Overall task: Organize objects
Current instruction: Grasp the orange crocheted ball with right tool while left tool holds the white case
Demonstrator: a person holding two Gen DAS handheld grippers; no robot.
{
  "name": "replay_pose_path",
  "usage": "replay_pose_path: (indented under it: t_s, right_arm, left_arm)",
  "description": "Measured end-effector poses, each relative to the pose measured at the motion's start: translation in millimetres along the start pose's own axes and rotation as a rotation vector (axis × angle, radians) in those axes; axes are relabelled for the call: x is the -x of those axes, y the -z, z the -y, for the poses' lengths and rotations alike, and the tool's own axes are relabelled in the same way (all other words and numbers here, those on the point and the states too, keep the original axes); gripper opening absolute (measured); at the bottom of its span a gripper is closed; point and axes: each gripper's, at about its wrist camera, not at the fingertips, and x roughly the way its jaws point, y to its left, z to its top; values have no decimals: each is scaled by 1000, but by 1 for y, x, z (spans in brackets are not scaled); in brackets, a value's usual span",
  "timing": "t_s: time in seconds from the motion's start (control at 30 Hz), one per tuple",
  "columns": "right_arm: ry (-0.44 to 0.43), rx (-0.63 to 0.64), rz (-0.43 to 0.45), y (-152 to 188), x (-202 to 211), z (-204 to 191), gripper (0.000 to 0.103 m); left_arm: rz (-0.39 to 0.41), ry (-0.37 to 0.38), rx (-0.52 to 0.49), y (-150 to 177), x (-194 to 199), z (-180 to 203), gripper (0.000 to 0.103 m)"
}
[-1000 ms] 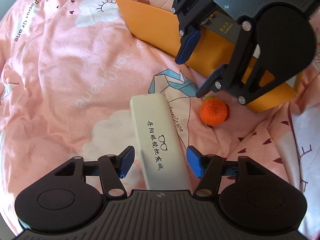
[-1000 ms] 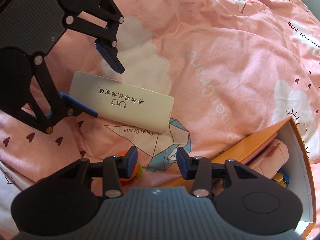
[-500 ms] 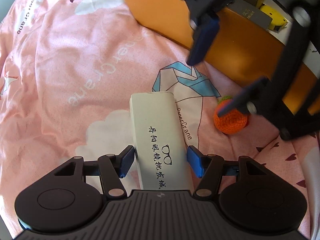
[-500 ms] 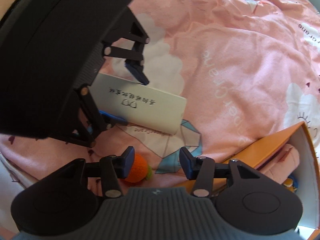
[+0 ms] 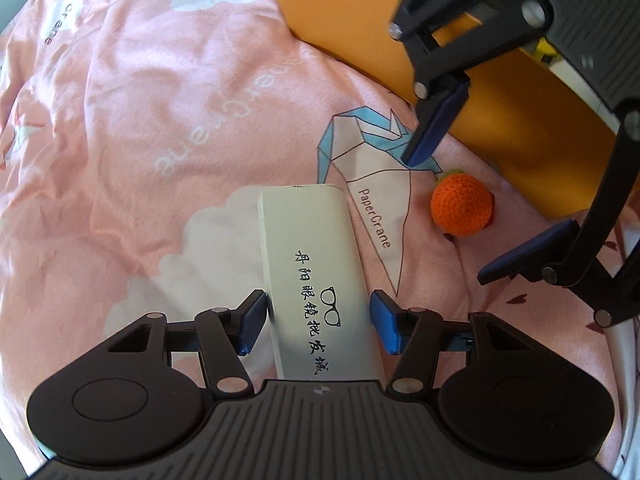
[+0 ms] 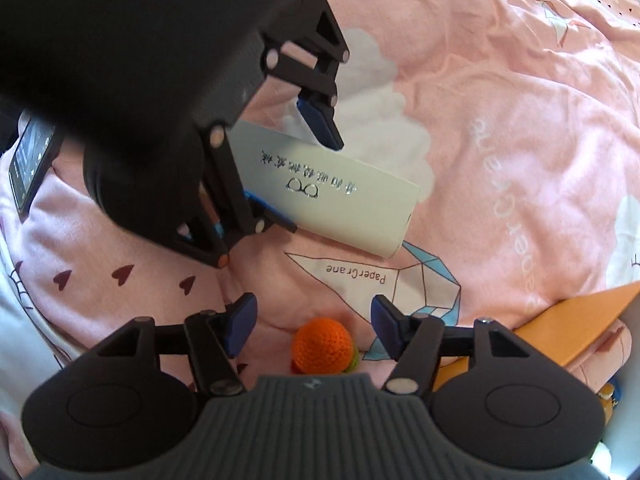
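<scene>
A white glasses case (image 5: pixel 320 280) with black characters lies on the pink bedsheet (image 5: pixel 160 120). My left gripper (image 5: pixel 318 322) is open and straddles the case's near end, pads close to its sides. A crocheted orange ball (image 5: pixel 461 205) lies right of the case, near the orange box (image 5: pixel 520 128). My right gripper (image 6: pixel 312 326) is open with the ball (image 6: pixel 322 346) between its fingers, low and near the palm. The case (image 6: pixel 332 196) and the left gripper (image 6: pixel 300 168) also show in the right wrist view. The right gripper (image 5: pixel 460 208) hangs over the ball in the left wrist view.
The orange box (image 6: pixel 580 320) holds a pink item (image 6: pixel 608 348) and small things. A phone (image 6: pixel 30 160) lies at the far left of the bed. A white patterned cloth (image 5: pixel 624 344) lies at the right edge.
My right gripper has come down over the orange ball, which now sits between its fingers. My left gripper has slid further along the glasses case.
</scene>
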Motion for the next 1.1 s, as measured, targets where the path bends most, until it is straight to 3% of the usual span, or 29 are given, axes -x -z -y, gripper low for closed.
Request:
replay_pose_path:
  t_s: [0.23,0.63,0.7,0.73,0.87,1.1]
  right_arm:
    - [38,13,-62,7,-8,1,63]
    - [48,73,-238,6,-50,0,61]
    - [62,69,-271,8,-58,2,59]
    - [60,62,-280,9,-60,3,53]
    - [65,50,-286,11,-62,6,43]
    - [76,26,-201,23,-37,7,43]
  left_arm:
    - [65,58,140,17,6,-31,65]
    - [86,67,145,22,6,-20,65]
    - [89,68,147,22,6,-19,65]
    - [90,67,146,21,6,-18,65]
    - [79,62,142,20,6,-17,65]
    - [-6,31,152,5,0,-12,65]
